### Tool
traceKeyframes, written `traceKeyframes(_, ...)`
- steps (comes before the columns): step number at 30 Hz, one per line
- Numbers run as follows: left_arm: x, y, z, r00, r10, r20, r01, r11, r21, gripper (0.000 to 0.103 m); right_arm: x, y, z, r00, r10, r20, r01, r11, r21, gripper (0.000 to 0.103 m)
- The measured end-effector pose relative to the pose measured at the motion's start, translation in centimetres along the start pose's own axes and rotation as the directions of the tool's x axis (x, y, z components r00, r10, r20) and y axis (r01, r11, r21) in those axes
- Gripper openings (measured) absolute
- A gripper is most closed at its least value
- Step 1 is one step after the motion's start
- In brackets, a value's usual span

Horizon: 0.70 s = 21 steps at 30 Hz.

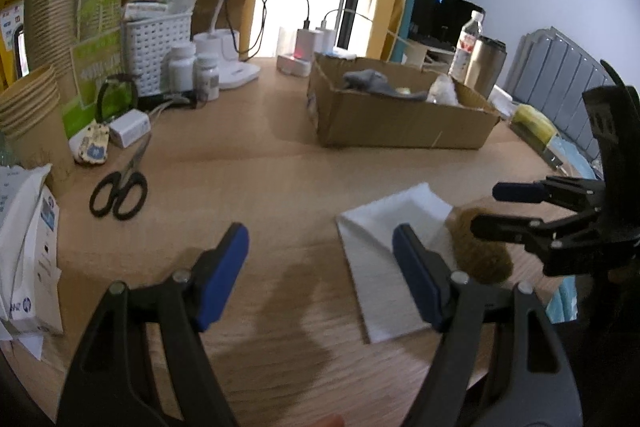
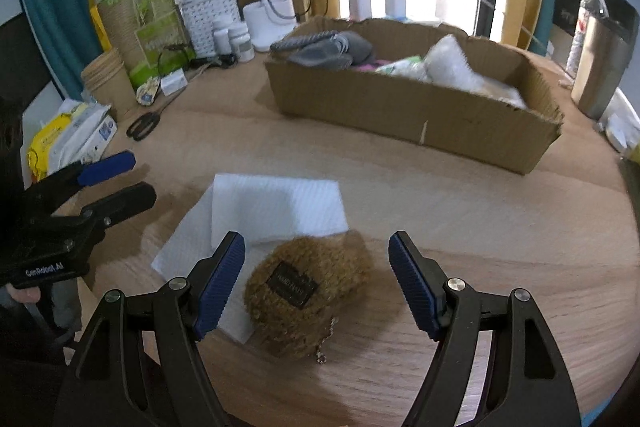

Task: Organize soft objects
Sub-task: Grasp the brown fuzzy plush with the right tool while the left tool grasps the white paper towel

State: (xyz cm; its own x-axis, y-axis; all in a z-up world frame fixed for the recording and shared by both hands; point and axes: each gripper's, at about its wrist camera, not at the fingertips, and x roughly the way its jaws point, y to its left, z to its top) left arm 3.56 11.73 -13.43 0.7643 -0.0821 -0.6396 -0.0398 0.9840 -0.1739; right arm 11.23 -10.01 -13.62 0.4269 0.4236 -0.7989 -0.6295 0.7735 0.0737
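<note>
A fuzzy brown pouch [image 2: 306,291] with a dark label and a small chain lies on the wooden table, partly on a white cloth [image 2: 276,207]. My right gripper [image 2: 316,281] is open, its jaws on either side of the pouch. My left gripper [image 1: 320,271] is open and empty, to the left of the cloth [image 1: 384,227]; the pouch [image 1: 482,247] shows at its right. A cardboard box [image 2: 400,103] behind holds grey, white and pink soft items. The box [image 1: 396,123] shows in the left wrist view too.
Black scissors [image 1: 120,193] lie at the left. Paper cups [image 1: 32,115], a white basket [image 1: 156,47], pill bottles [image 1: 182,65], chargers and a tissue pack [image 1: 24,251] crowd the left and back. A water bottle [image 1: 466,43] and metal tumbler [image 1: 486,65] stand right of the box.
</note>
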Motion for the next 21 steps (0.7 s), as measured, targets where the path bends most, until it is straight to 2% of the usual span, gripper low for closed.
traceKeyframes(6, 0.9, -1.8, -0.3, 0.999, -0.029, -0.028, 0.030, 0.999, 0.030, 0.076, 1.1, 0.4, -1.3, 0.999, 0.011, -0.048, -0.012, 1.000, -0.015, 0.077)
traceKeyframes(9, 1.6, -3.5, -0.3, 0.998, -0.041, -0.045, 0.044, 0.996, 0.078, 0.076, 1.7, 0.4, -1.9, 0.998, 0.009, -0.069, -0.010, 1.000, -0.021, 0.062)
traceKeyframes(11, 2.2, -4.7, -0.3, 0.998, -0.029, -0.057, 0.036, 0.992, 0.121, 0.076, 1.5, 0.5, -2.1, 0.998, 0.013, -0.063, -0.015, 0.999, -0.034, 0.048)
traceKeyframes(14, 3.0, -6.0, -0.3, 0.998, 0.001, -0.062, 0.009, 0.985, 0.170, 0.076, 1.3, 0.1, -2.2, 0.998, 0.028, -0.057, -0.030, 0.999, -0.024, 0.047)
traceKeyframes(17, 3.4, -7.0, -0.1, 0.998, -0.021, -0.063, 0.033, 0.981, 0.191, 0.076, 0.5, -0.7, -2.1, 0.999, 0.027, -0.036, -0.027, 1.000, -0.011, 0.047)
traceKeyframes(21, 4.3, -8.6, -0.1, 0.997, -0.013, -0.071, 0.031, 0.966, 0.258, 0.076, -0.5, -1.6, -1.8, 1.000, 0.015, -0.001, -0.015, 1.000, 0.005, 0.047)
